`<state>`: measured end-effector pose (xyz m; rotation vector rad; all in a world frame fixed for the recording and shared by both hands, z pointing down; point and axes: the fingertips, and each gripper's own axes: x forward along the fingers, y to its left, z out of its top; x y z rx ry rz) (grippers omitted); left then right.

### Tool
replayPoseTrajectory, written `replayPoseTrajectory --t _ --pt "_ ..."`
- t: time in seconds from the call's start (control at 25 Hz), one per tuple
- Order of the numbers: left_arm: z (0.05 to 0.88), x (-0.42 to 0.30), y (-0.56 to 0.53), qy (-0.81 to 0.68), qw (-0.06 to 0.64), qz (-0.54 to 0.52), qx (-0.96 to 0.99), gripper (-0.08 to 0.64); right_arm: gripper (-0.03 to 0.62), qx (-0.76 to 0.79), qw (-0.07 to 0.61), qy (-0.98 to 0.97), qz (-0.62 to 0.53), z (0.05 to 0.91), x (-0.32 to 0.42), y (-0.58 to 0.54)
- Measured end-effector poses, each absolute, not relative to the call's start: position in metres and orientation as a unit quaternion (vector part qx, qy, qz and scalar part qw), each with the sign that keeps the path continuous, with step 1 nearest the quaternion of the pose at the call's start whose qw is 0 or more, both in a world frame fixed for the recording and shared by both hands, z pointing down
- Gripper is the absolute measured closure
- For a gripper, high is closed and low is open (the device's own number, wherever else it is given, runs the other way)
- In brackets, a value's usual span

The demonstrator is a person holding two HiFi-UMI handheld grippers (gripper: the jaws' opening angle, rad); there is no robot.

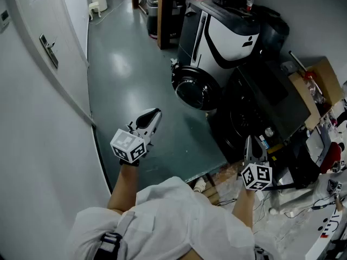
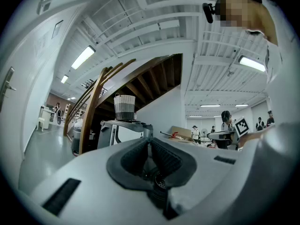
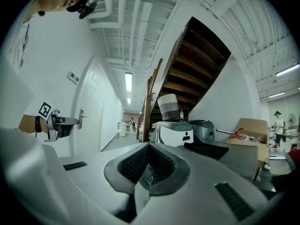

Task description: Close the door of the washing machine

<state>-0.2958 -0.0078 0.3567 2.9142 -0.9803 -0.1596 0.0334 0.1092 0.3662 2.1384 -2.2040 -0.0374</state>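
A person in a white shirt point(image 1: 173, 210) stands over a glossy grey-green floor point(image 1: 130, 75) with a hand-held gripper raised level in each hand. The left gripper point(image 1: 154, 114) and the right gripper point(image 1: 249, 141) both have their ribbed black pads pressed together, with nothing between them.

Ahead, the white-and-black front-loading washing machine point(image 1: 227, 37) stands against the wall under a wooden staircase point(image 3: 187, 74). Its round, dark-rimmed porthole door point(image 1: 193, 91) sits on the side facing the open floor and seems to stand out from the cabinet, though how far ajar is hard to tell.

The door lies ahead and to the right of the left gripper, across bare floor. From the right gripper it lies ahead and to the left, beyond a low black appliance point(image 1: 260, 102). The left gripper looks nearer and better placed to push the door shut. A striped woven basket point(image 2: 124, 107) rests on top of the washing machine.
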Motion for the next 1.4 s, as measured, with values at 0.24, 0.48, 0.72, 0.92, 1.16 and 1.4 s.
replayPoseTrajectory --t 0.24,0.48,0.72,0.92,1.16,1.4 --pt "0.362 -0.295 -0.003 -0.316 0.026 -0.045 0.947 0.528 0.566 0.694 0.035 -0.719 -0.011 0.369 0.032 0.112" --pt "0.366 -0.296 -0.002 -0.316 0.029 -0.040 0.947 0.528 0.566 0.692 0.032 -0.721 -0.004 0.374 0.031 0.114" --pt "0.366 -0.296 0.000 -0.317 0.033 -0.043 0.947 0.528 0.565 0.686 0.043 -0.725 -0.025 0.373 0.027 0.113" --pt "0.367 -0.297 0.001 -0.316 0.034 -0.045 0.947 0.528 0.563 0.684 0.046 -0.728 -0.032 0.372 0.022 0.113" --pt "0.368 -0.287 0.002 -0.309 0.036 -0.046 0.949 0.528 0.561 0.681 0.043 -0.730 -0.030 0.376 0.027 0.112" --pt "0.379 -0.259 -0.001 -0.294 0.043 -0.032 0.954 0.528 0.560 0.672 0.050 -0.739 -0.021 0.381 0.047 0.103"
